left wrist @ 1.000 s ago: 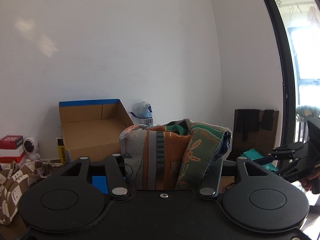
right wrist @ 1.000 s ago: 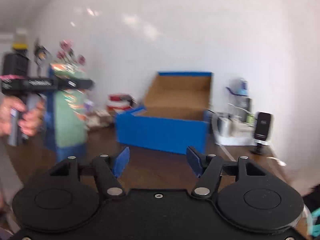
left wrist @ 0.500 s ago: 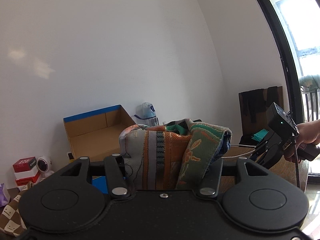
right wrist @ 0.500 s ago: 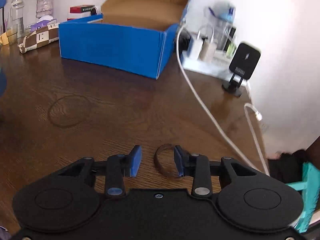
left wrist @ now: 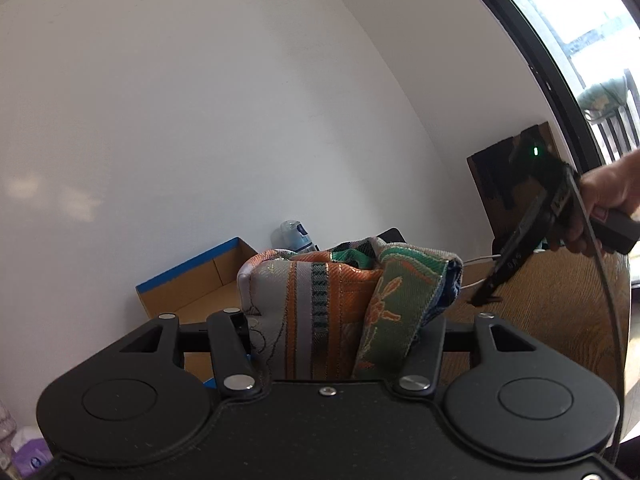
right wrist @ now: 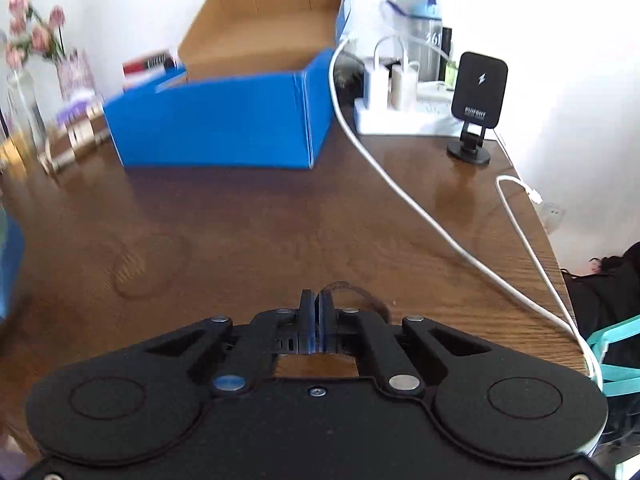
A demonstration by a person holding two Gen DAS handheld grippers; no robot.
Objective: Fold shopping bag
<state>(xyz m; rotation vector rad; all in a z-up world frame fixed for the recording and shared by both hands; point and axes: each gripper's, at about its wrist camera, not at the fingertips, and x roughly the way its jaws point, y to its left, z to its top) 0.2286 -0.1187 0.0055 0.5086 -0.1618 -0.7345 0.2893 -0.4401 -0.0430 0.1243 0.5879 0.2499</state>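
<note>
The shopping bag point(left wrist: 320, 292) is a bundled woven cloth in orange, grey and green. My left gripper point(left wrist: 336, 320) is shut on it and holds it up level, facing the white wall; the bag hides the fingertips. To its right a hand holds my right gripper point(left wrist: 486, 296), pointing down at the wooden table point(left wrist: 560, 300). In the right wrist view my right gripper point(right wrist: 317, 300) has its blue pads pressed together just above the table point(right wrist: 240, 220). It is shut on a thin dark elastic band point(right wrist: 356, 290), whose loop sticks out to the right of the pads.
An open blue cardboard box point(right wrist: 224, 120) stands at the back of the table. A white cable point(right wrist: 400, 188) runs across the right side, past a power strip point(right wrist: 400, 116), a black charging stand point(right wrist: 478, 92) and a water bottle point(right wrist: 420, 20). A vase of flowers point(right wrist: 28, 60) stands far left.
The right jaws closed from half open onto the band on the table. The left gripper rolled and shifted with the bag still in it; the right gripper now appears closer to the bag.
</note>
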